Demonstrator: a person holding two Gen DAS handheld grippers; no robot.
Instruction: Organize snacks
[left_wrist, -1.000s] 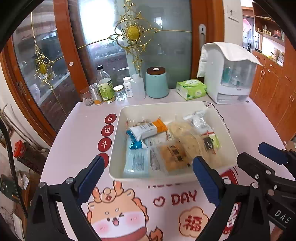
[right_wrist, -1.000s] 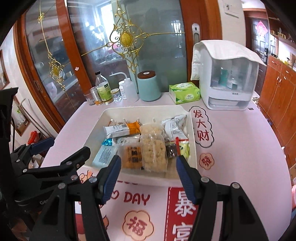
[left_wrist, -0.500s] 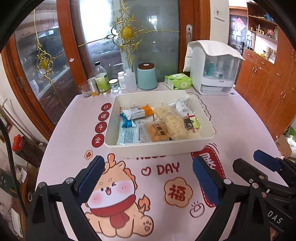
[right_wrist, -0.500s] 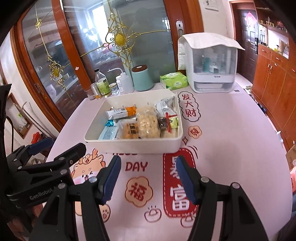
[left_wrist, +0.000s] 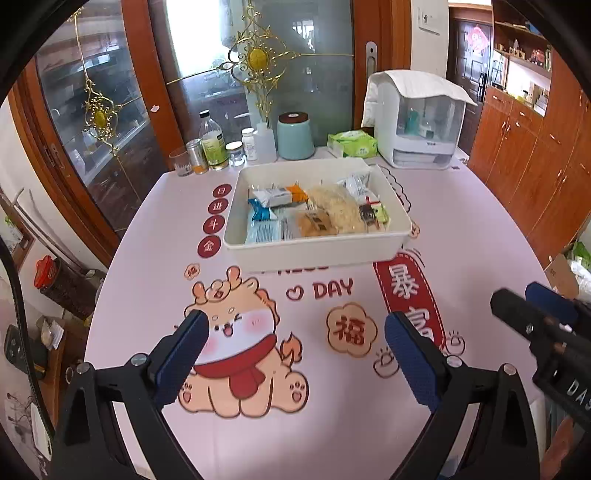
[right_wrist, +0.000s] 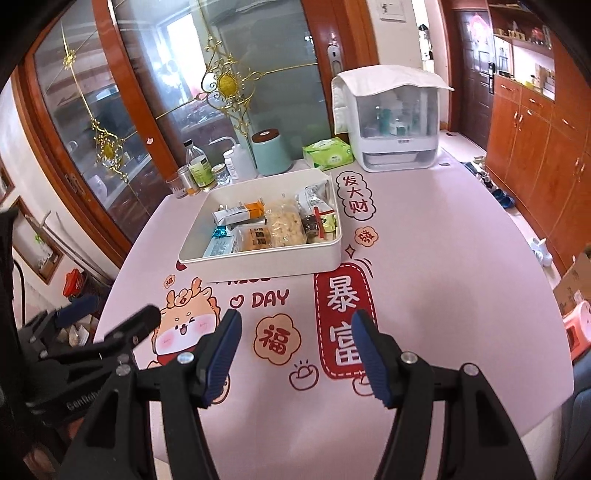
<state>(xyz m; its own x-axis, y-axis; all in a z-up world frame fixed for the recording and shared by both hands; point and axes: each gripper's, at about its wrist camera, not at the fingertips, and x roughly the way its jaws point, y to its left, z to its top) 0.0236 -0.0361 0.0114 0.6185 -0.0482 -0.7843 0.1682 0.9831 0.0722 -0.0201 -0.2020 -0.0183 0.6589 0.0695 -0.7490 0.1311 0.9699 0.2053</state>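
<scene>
A white rectangular tray (left_wrist: 314, 251) stands mid-table and holds several snack packets: a clear bag of pale puffed snacks (left_wrist: 334, 206), an orange-ended packet (left_wrist: 280, 194), blue packets (left_wrist: 262, 225) and a biscuit pack (left_wrist: 316, 223). The tray also shows in the right wrist view (right_wrist: 258, 260). My left gripper (left_wrist: 291, 350) is open and empty, well short of the tray over the printed tablecloth. My right gripper (right_wrist: 295, 347) is open and empty, also near the table's front. Each gripper shows at the edge of the other's view.
Behind the tray stand a teal canister (left_wrist: 295, 134), bottles and jars (left_wrist: 212, 146), a green tissue pack (left_wrist: 352, 144) and a white covered cabinet (left_wrist: 419, 122). A glass door lies behind; wooden cupboards (left_wrist: 535, 147) to the right. The round table's edge (left_wrist: 107, 280) curves on the left.
Both grippers have pulled back from the tray toward the table's near edge; the tray now looks smaller and farther. Both stayed open and empty.
</scene>
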